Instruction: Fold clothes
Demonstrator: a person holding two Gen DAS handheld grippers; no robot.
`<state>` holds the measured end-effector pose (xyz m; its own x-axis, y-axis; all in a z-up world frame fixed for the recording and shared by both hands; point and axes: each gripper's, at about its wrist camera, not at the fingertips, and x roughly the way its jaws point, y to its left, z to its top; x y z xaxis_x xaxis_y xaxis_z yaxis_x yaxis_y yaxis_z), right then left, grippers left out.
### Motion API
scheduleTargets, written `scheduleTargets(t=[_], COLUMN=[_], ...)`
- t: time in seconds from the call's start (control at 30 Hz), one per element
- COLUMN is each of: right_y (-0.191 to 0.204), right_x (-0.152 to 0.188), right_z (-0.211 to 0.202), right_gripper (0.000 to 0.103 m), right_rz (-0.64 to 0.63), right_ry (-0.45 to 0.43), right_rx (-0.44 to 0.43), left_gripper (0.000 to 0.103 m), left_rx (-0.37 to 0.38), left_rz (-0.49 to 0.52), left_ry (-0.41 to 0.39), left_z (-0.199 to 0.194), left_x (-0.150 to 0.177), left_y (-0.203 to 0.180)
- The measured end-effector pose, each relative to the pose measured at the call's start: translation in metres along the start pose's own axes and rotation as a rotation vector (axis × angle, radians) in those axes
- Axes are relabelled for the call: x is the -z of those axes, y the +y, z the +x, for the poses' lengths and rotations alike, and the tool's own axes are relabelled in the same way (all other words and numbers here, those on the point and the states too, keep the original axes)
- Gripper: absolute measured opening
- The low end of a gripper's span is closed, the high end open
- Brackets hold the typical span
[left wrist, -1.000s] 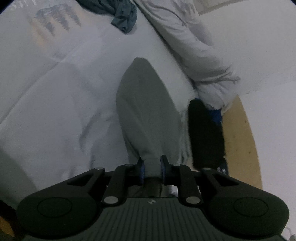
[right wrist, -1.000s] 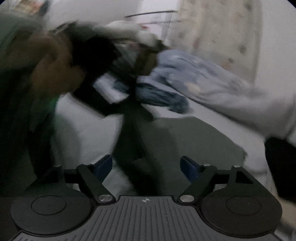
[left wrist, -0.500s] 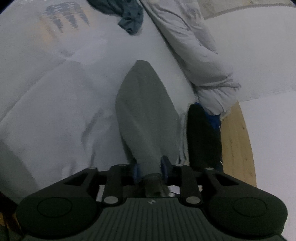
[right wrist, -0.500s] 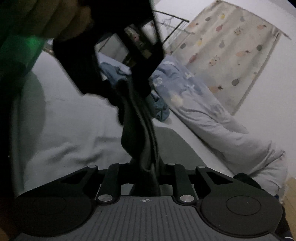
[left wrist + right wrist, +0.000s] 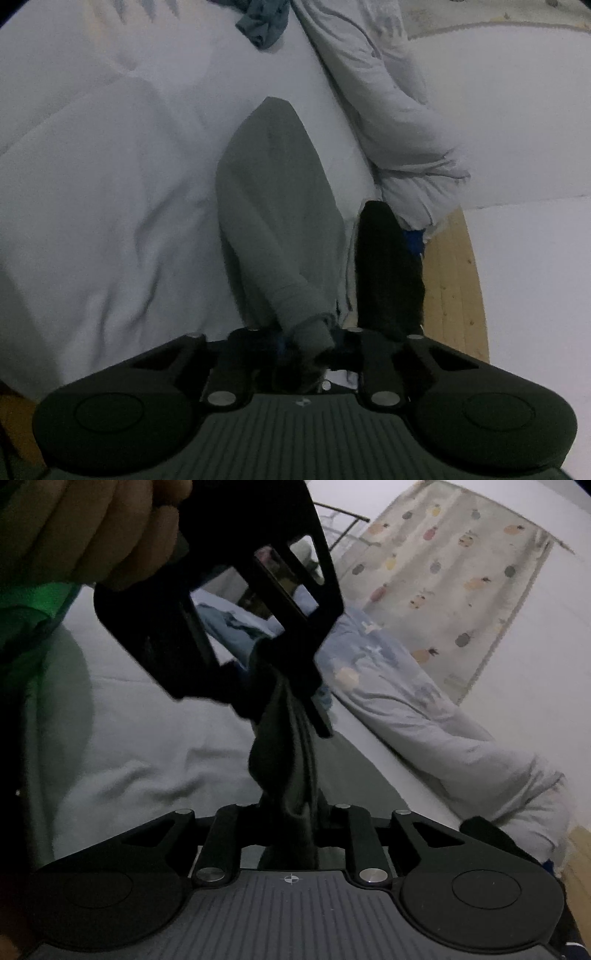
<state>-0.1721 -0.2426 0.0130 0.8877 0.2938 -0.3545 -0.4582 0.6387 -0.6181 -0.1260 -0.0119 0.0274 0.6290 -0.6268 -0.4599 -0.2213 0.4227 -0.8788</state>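
Observation:
A grey garment hangs stretched over the white bed sheet. My left gripper is shut on its bunched end at the bottom of the left wrist view. In the right wrist view the same grey garment runs as a twisted strand from the left gripper, held above by a hand, down into my right gripper, which is shut on it. The rest of the garment lies on the bed below.
A rumpled pale duvet lies along the bed's right side, also in the right wrist view. A dark blue cloth sits at the far end. A black item lies at the bed edge by the wooden floor. A patterned curtain hangs behind.
My right gripper has closed on the garment just below the left gripper, after being open a second ago. The garment's end has been lifted and bunched between the two grippers.

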Motion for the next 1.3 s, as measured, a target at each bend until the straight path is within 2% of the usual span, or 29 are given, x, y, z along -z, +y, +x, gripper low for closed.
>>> scheduleTargets(t=[0.03,0.1,0.17,0.43,0.53,0.67,0.77,0.8,0.83,0.9,0.97,1.2,1.3], right_y=[0.001,0.004,0.008,0.01,0.014,0.02,0.013,0.012,0.01,0.005,-0.002,-0.023,-0.044], right_x=[0.001,0.004,0.008,0.025,0.028,0.033,0.032,0.032,0.032,0.028,0.021,-0.015,-0.036], right_z=[-0.001,-0.002,-0.004,0.002,0.007,0.015,0.022,0.022,0.023,0.02,0.014,-0.024,-0.042], right_gripper=[0.028,0.043,0.049,0.059,0.064,0.064,0.062,0.058,0.053,0.024,0.017,0.012,0.012], right_rz=[0.001,-0.007,-0.026,-0.042,-0.083,-0.152,-0.156,-0.163,-0.172,-0.166,-0.143,-0.167,-0.174], right_ry=[0.003,0.017,0.032,0.101,0.098,0.097,0.098,0.099,0.098,0.096,0.09,0.105,0.12], right_rx=[0.009,0.032,0.069,0.171,0.206,0.28,0.311,0.321,0.326,0.313,0.297,0.206,0.188], left_gripper=[0.017,0.017,0.016,0.016,0.016,0.016,0.016,0.016,0.016,0.016,0.016,0.016,0.016], left_rx=[-0.001,0.014,0.024,0.056,0.073,0.086,0.091,0.091,0.09,0.09,0.098,0.139,0.175], left_rz=[0.001,-0.004,-0.013,-0.034,-0.039,-0.042,-0.044,-0.047,-0.049,-0.052,-0.046,-0.006,0.021], left_ry=[-0.001,-0.005,-0.011,-0.011,-0.013,-0.018,-0.023,-0.025,-0.028,-0.033,-0.039,-0.031,-0.013], left_z=[0.0,-0.001,-0.003,-0.009,-0.01,-0.012,-0.015,-0.016,-0.017,-0.019,-0.023,-0.037,-0.043], left_x=[0.0,-0.002,-0.004,-0.015,-0.019,-0.023,-0.026,-0.028,-0.029,-0.032,-0.036,-0.046,-0.045], left_y=[-0.002,-0.003,-0.005,-0.02,-0.026,-0.031,-0.031,-0.03,-0.03,-0.03,-0.033,-0.059,-0.075])
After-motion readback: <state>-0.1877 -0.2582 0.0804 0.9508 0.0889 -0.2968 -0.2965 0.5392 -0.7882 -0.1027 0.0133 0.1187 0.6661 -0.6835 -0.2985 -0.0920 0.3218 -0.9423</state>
